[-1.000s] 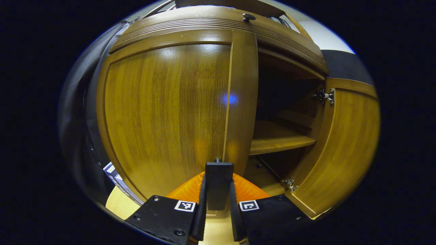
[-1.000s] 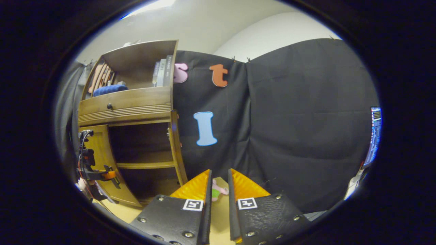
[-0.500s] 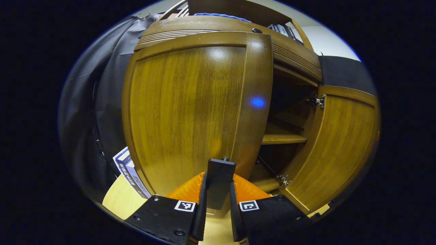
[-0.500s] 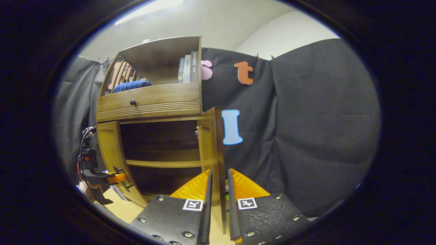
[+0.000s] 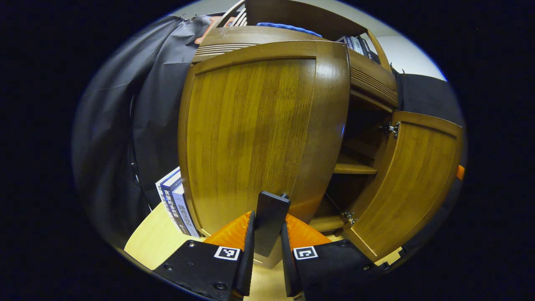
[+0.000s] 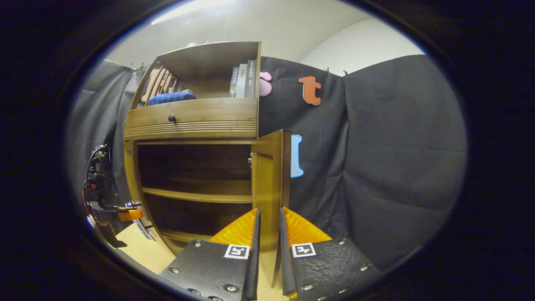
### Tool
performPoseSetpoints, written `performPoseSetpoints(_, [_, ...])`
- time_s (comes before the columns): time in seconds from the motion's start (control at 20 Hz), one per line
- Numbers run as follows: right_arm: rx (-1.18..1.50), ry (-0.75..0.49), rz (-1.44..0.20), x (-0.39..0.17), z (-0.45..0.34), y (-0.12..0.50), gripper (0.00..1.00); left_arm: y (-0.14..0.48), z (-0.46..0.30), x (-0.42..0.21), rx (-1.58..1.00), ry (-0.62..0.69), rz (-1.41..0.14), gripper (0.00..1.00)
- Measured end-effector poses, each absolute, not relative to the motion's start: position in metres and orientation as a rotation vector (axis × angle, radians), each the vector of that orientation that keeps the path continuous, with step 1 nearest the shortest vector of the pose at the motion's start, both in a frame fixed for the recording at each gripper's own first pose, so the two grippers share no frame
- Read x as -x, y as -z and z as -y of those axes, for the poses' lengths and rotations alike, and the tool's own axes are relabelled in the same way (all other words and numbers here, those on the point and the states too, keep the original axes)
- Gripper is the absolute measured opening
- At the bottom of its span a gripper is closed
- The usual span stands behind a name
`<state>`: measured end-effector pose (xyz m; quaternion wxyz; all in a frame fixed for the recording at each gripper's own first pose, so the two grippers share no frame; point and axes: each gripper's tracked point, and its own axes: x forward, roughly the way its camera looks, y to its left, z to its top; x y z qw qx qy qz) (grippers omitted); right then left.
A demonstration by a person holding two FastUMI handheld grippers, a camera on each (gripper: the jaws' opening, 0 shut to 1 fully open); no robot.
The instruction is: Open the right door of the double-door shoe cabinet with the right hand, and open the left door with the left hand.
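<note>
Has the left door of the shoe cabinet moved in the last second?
Yes. The left door has swung further outward, away from the drawer front above it.

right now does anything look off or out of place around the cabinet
Nothing looks damaged or spilled. Both doors stand open: the left door with its black handle between the left gripper fingers, the right door swung out. One small oddity: books lean on the floor beside the cabinet.

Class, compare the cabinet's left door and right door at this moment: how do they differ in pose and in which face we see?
Left gripper view: the left door shows its outer face, the right door its inner, hinged face. The left hand-held gripper pinches the left door's handle; the right door's edge stands between the right hand-held gripper fingers. Both are brown wood, swung open.
</note>
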<state>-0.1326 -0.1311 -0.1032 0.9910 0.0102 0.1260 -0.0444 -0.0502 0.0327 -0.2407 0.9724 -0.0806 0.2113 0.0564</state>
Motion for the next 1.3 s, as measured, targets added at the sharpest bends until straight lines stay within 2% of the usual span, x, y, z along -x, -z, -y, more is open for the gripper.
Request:
performPoseSetpoints(0.05, [-0.011,0.083,-0.255,0.132,0.128,0.104,0.23,0.24,-0.034,0.053,0.167,-0.121,-0.427,0.3])
performPoseSetpoints(0.1, [-0.002,0.075,-0.259,0.132,0.124,0.106,0.23,0.239,-0.036,0.056,0.17,-0.129,-0.427,0.33])
performPoseSetpoints(0.5, [-0.031,0.005,-0.26,0.119,0.089,0.107,0.23,0.233,-0.061,0.09,0.186,-0.19,-0.425,0.32])
performPoseSetpoints(0.55, [-0.041,-0.004,-0.26,0.117,0.085,0.107,0.23,0.231,-0.064,0.094,0.184,-0.196,-0.425,0.29])
performPoseSetpoints(0.75, [-0.08,-0.045,-0.264,0.112,0.067,0.11,0.23,0.228,-0.074,0.104,0.176,-0.224,-0.436,0.28])
performPoseSetpoints(0.9, [-0.085,-0.082,-0.276,0.107,0.051,0.115,0.23,0.226,-0.085,0.114,0.174,-0.249,-0.441,0.19])
performPoseSetpoints(1.0, [-0.093,-0.106,-0.275,0.105,0.042,0.114,0.23,0.227,-0.094,0.122,0.2,-0.271,-0.445,0.17])
performPoseSetpoints(1.05, [-0.097,-0.118,-0.274,0.103,0.037,0.114,0.23,0.226,-0.098,0.126,0.21,-0.286,-0.443,0.19])
performPoseSetpoints(1.15, [-0.102,-0.146,-0.278,0.099,0.025,0.117,0.23,0.224,-0.107,0.132,0.202,-0.308,-0.441,0.14])
performPoseSetpoints(1.2, [-0.105,-0.162,-0.28,0.097,0.019,0.118,0.23,0.223,-0.113,0.135,0.194,-0.32,-0.442,0.16])
performPoseSetpoints(1.3, [-0.114,-0.192,-0.28,0.091,0.007,0.118,0.23,0.221,-0.122,0.142,0.188,-0.34,-0.441,0.12])
